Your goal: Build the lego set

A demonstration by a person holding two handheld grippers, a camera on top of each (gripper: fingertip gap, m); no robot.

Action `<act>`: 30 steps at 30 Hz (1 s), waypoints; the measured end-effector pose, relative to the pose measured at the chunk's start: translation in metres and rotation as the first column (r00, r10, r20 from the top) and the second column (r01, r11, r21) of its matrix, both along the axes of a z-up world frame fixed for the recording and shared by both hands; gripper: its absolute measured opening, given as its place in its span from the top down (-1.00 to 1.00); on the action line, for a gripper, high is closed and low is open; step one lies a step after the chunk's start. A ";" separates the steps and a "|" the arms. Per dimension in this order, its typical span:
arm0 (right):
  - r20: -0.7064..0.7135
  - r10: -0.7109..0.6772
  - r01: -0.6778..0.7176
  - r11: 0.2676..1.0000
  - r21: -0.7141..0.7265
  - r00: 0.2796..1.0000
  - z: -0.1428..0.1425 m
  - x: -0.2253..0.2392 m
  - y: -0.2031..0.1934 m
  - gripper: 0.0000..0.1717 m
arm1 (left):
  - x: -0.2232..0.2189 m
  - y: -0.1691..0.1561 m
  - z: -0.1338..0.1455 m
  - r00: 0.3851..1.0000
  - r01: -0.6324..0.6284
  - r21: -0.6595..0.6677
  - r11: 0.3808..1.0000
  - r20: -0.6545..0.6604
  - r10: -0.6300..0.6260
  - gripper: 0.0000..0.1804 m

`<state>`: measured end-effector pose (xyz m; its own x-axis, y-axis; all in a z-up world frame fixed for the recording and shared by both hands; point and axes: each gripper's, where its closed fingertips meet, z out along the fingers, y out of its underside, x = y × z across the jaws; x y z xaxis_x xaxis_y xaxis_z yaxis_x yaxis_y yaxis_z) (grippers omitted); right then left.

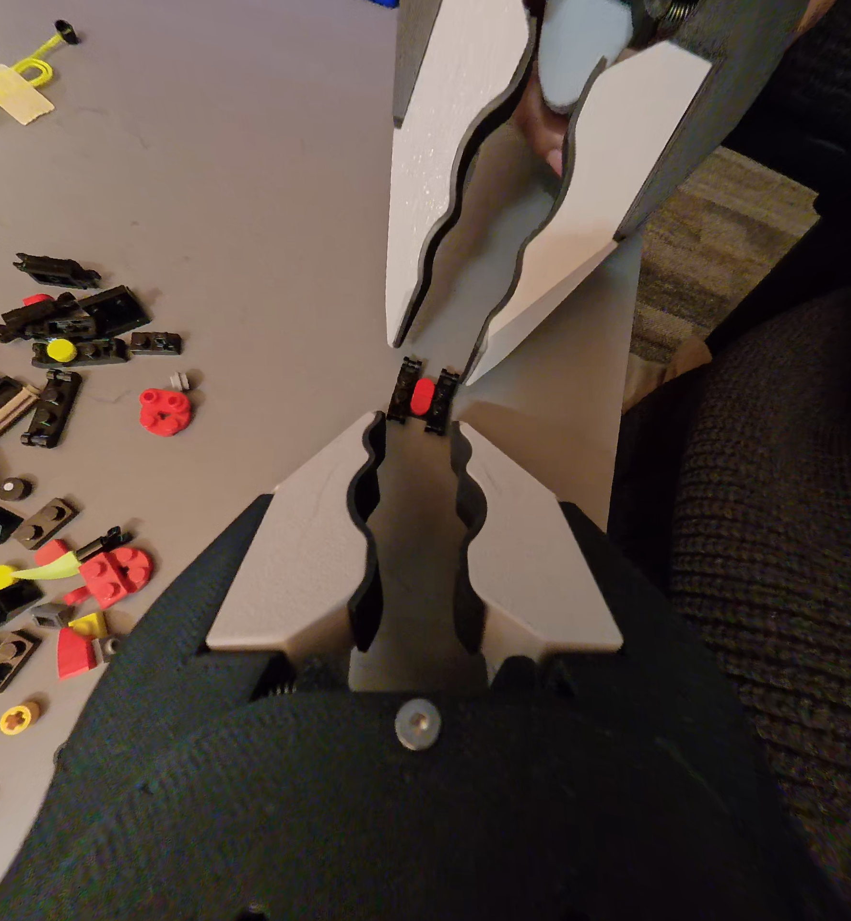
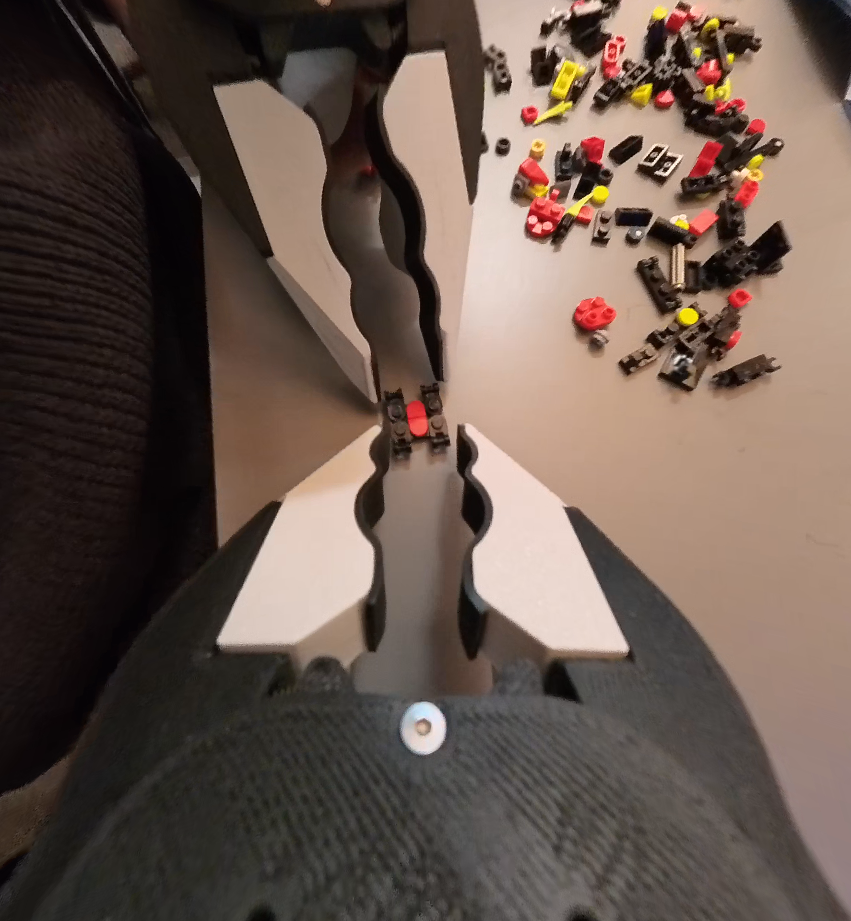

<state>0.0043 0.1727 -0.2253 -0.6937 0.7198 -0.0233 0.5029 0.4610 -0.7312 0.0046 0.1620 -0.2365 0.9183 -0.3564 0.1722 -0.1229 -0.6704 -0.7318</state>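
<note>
Left wrist view, nearest first: the left gripper (image 1: 417, 421) has its jaws apart by roughly the width of a small black-and-red brick assembly (image 1: 421, 396). This is two black clip plates bridged by a red rounded tile, sitting just past the fingertips. The left-hand pad (image 1: 376, 423) meets the piece's near corner. On the other side only a sliver shows, so it cannot be told whether the pads press.

From the far side the right gripper (image 2: 421, 433) faces it tip to tip, also parted. One of its pads is against the piece's edge, while bare table shows between the other pad (image 2: 463, 438) and the bricks, so it clamps nothing. The assembly lies between the two pairs of fingertips.

As a judgement, so small a piece offers only its narrow black flanks. Any grip would have to be square across them and right at the tips, clear of the red tile. A skewed squeeze would likely swivel it.

The table edge (image 1: 623, 349) runs close beside the assembly, with dark knitted fabric (image 1: 762, 498) beyond, so there is little room that way. Toward the opposite side the grey table (image 1: 264, 249) is open as far as a red round plate (image 1: 164, 411). The loose brick pile (image 2: 662, 174) is well apart. Farther off a yellow cord (image 1: 10, 84) is taped down.
</note>
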 end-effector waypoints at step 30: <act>-0.209 -0.315 0.344 0.932 0.118 0.926 0.016 -0.031 0.058 1.00 | -0.050 -0.009 0.066 0.900 -0.172 0.123 0.977 0.423 0.106 0.69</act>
